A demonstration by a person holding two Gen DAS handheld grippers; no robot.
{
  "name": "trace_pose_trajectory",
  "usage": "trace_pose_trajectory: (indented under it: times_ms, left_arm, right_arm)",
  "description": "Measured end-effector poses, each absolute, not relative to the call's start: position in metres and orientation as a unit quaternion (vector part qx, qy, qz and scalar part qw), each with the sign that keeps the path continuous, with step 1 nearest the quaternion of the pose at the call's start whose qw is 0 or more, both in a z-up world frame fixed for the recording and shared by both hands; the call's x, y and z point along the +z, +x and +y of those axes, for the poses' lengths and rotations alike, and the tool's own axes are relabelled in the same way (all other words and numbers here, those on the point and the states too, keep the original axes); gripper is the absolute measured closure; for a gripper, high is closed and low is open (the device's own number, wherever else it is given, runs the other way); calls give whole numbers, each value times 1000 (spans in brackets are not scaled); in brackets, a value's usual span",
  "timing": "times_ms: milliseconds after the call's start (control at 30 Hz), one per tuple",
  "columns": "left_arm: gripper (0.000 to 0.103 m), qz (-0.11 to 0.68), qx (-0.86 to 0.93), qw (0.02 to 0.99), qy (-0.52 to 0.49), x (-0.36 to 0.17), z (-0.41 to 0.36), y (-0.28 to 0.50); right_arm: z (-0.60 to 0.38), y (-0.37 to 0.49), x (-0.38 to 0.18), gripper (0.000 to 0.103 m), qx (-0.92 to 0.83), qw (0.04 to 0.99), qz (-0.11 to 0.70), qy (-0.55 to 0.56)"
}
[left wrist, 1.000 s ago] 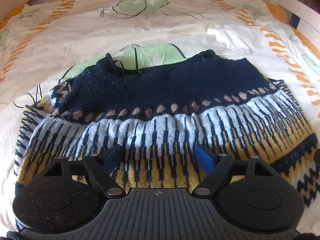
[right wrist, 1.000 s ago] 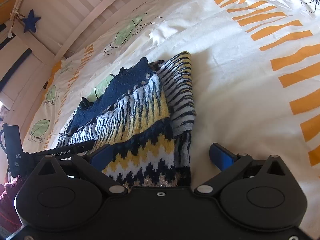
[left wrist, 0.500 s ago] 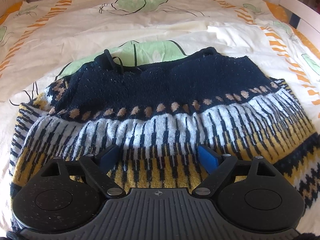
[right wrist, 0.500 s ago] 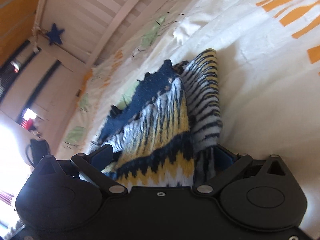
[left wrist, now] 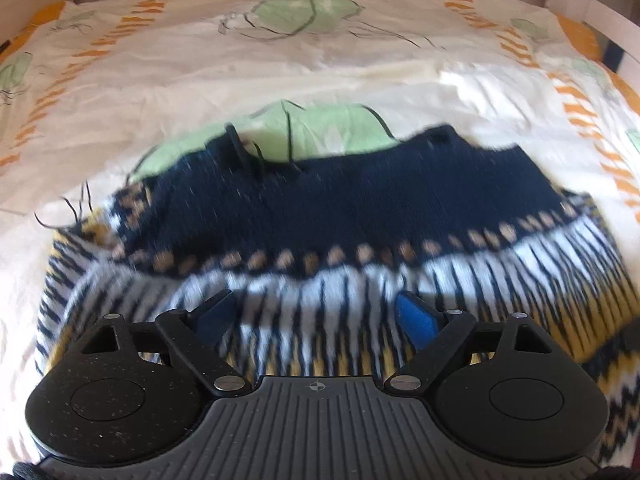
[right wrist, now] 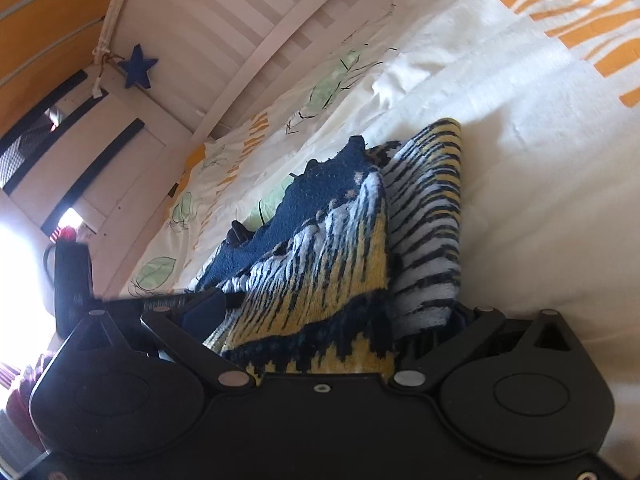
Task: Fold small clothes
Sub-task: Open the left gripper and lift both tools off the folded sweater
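A small knitted sweater [left wrist: 360, 216], navy with white, yellow and tan bands, lies folded on the bed. My left gripper [left wrist: 316, 314] is open just above its near striped part, blue pads wide apart, nothing between them. In the right wrist view the sweater [right wrist: 340, 240] bulges up between the jaws of my right gripper [right wrist: 332, 312], which is open around its right edge. The left pad [right wrist: 204, 310] shows; the right pad is hidden behind the knit. The left gripper's body [right wrist: 72, 276] shows at the left there.
The bed sheet [left wrist: 280, 72] is white with orange stripes and green leaf prints. A white slatted bed rail [right wrist: 248, 40] runs along the far side, with a blue star [right wrist: 138, 66] hung on it. Bare sheet [right wrist: 540, 200] lies right of the sweater.
My right gripper has tilted and pushed into the sweater's right edge, which now rises between its jaws. My left gripper has crept forward over the striped band. The left view is blurred.
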State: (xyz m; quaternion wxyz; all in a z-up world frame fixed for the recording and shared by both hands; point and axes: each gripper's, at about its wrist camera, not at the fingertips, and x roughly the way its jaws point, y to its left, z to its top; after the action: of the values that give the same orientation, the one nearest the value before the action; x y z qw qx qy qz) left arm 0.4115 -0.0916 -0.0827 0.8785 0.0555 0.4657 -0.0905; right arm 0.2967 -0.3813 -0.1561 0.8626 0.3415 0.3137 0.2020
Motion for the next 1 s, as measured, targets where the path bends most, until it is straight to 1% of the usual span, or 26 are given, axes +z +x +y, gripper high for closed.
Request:
trace_pose_trajectory:
  times_ms: [167,267,333,400,633,700,800,867,1000]
  left_arm:
    - [15,470,-57,879,52,-92,-97,432]
    - [12,472,-48,879,52,-96,-99,435]
    - [12,474,-51,877,53,-95,-98,436]
    - [16,475,-57,877,38,-89,-93,435]
    - [16,447,-81,891,0,-60,-65,393]
    - [16,437,-42,898,9,-54,-55,375]
    - [15,438,17,897,52,-50,-40,356]
    - [15,446,16,893,63,-50,-28,345]
    - [16,463,-8,886,7,-49,9,330]
  right_arm:
    - [-380,295,-157,0,204,867,309,335]
    - [-380,294,-157,0,204,868,307,331]
    - [-381,294,-157,0,204,867,308,334]
    - [-381,294,-157,0,205,867,309,334]
    - [-382,295,-157,0,206,865,310,338]
    - [-383,295,-157,0,207,863,312,340]
    - [-383,296,-156,0,207,860,318,340]
    - [-383,297,-155,0,206,859,323,340]
    - [-384,298,-153,1,200,854,333,346]
